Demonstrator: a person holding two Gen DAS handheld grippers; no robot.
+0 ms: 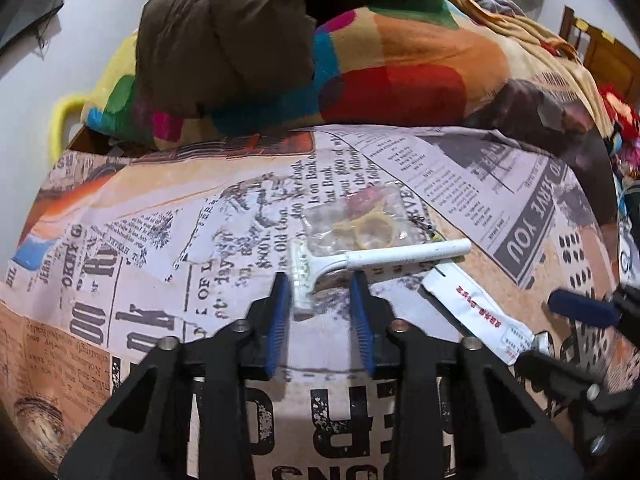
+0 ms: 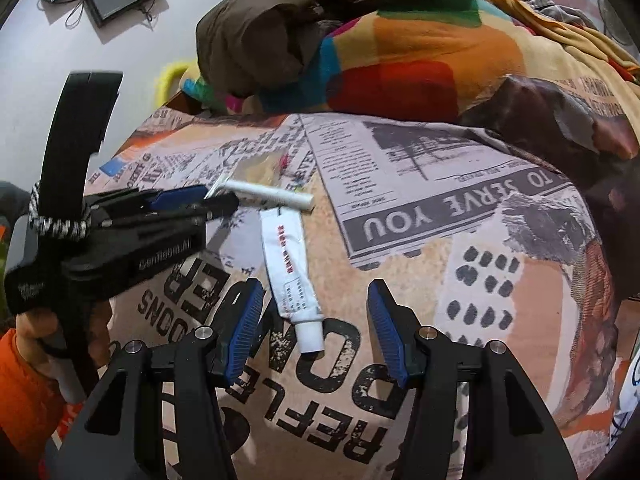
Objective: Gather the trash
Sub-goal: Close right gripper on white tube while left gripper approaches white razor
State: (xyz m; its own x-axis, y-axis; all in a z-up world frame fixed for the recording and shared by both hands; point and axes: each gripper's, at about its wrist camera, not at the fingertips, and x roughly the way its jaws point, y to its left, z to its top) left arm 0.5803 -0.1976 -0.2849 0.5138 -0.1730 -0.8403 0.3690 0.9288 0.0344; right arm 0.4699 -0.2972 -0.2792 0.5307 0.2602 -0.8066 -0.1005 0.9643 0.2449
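Closing on razor (image 1: 320, 276): head is bracketed by left gripper (image 1: 320, 292), no clamp confirmed | handle runs right | tube (image 2: 294, 276) lies lengthwise before right gripper (image 2: 314, 320), held apart.

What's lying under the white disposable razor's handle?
A small clear plastic bag holding pale rubber bands lies beneath the white plastic disposable razor, on the newspaper-print bedsheet. The handle hides the bag's near edge.

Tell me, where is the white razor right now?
The white razor lies on the newspaper-print sheet, its head between the left gripper's fingers, beside the white tube and overlapping a clear plastic bag.
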